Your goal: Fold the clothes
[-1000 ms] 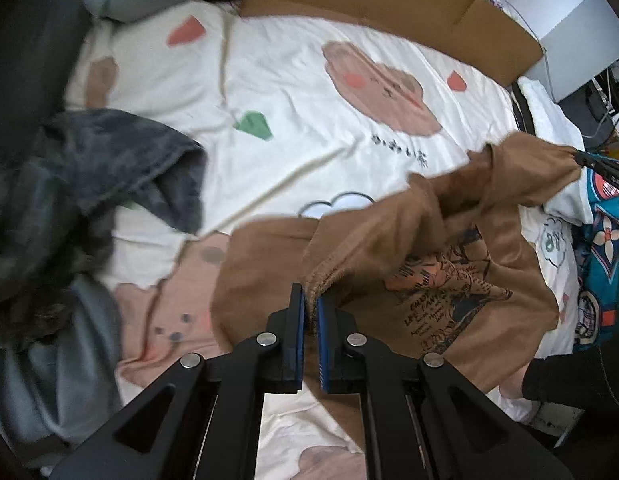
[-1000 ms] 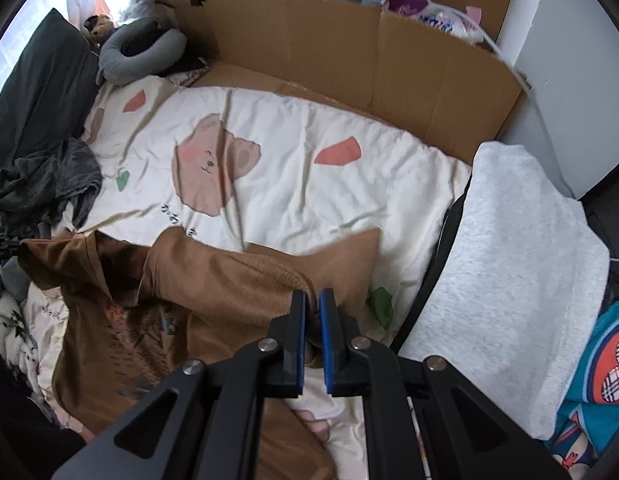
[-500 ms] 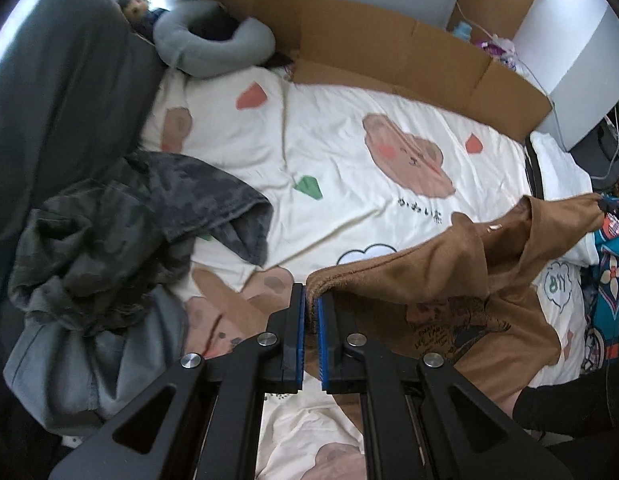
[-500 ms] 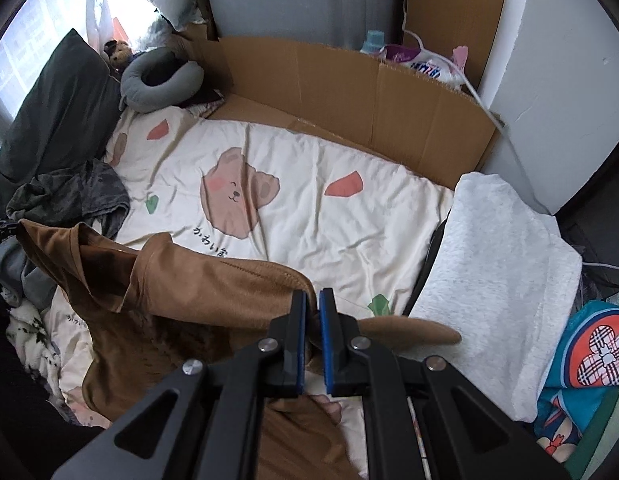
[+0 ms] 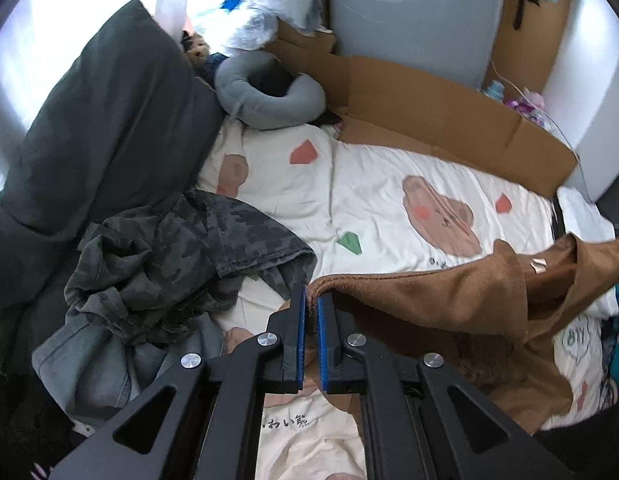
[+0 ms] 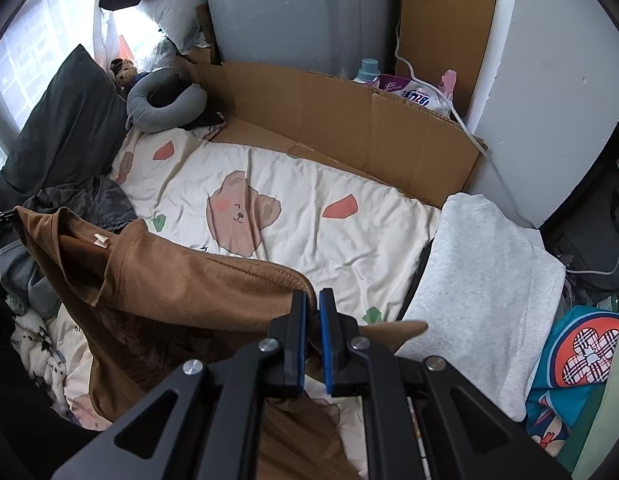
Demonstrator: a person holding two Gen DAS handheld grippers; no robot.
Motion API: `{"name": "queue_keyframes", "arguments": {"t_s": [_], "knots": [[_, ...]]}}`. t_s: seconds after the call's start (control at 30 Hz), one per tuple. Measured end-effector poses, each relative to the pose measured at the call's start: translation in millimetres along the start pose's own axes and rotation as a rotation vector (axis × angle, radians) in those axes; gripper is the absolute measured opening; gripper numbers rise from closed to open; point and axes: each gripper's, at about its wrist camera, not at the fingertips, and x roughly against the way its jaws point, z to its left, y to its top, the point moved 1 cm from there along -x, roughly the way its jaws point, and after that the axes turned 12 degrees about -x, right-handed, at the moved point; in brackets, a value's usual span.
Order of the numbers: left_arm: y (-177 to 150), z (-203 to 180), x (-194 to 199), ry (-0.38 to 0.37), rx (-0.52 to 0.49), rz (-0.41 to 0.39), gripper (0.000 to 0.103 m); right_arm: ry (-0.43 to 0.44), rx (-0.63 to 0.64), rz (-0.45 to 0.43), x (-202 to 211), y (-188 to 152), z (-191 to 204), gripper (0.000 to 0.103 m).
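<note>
While clamped on opposite edges of one brown shirt (image 5: 449, 300), left gripper (image 5: 311, 300) and right gripper (image 6: 312, 296), two in all, hold it stretched above one bear-print bedsheet (image 6: 309, 220), one camouflage garment (image 5: 181, 248) lying left, one folded white towel (image 6: 481, 264) right.

A bed carries it all, spread with a cream bear-print cover (image 5: 373, 184). The big bear face (image 6: 241, 212) is our landmark. Left of it in the right wrist view lies a camouflage garment (image 5: 181, 256) in a heap, a grey neck pillow (image 5: 269, 96) beyond. Behind the bear lies flattened cardboard (image 6: 349, 120); right of it, a folded white towel (image 6: 481, 292). In front, the brown shirt (image 6: 181, 288) partly drapes onto the cover.
</note>
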Motion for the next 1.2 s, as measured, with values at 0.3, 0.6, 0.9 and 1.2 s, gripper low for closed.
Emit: {"name": "queue_keyframes", "arguments": {"t_s": [0.3,0.6,0.9,1.2], "knots": [[3.0,-4.5,-34.9,0.030,0.012,0.010,0.004,-0.008,-0.008,0.013,-25.7,7.6,-3.9,0.006],[12.2,-5.4,-76.1,0.038,0.005,0.027,0.004,-0.011,-0.017,0.021,-66.5,21.0,-9.2,0.006],[29.4,-1.2,-130.0,0.045,0.004,0.029,0.004,-0.018,0.019,0.026,-122.1,46.8,-8.2,0.006],[48.6,4.8,-199.2,0.053,-0.009,0.041,0.004,-0.041,0.076,0.035,-185.6,79.5,-9.8,0.006]]}}
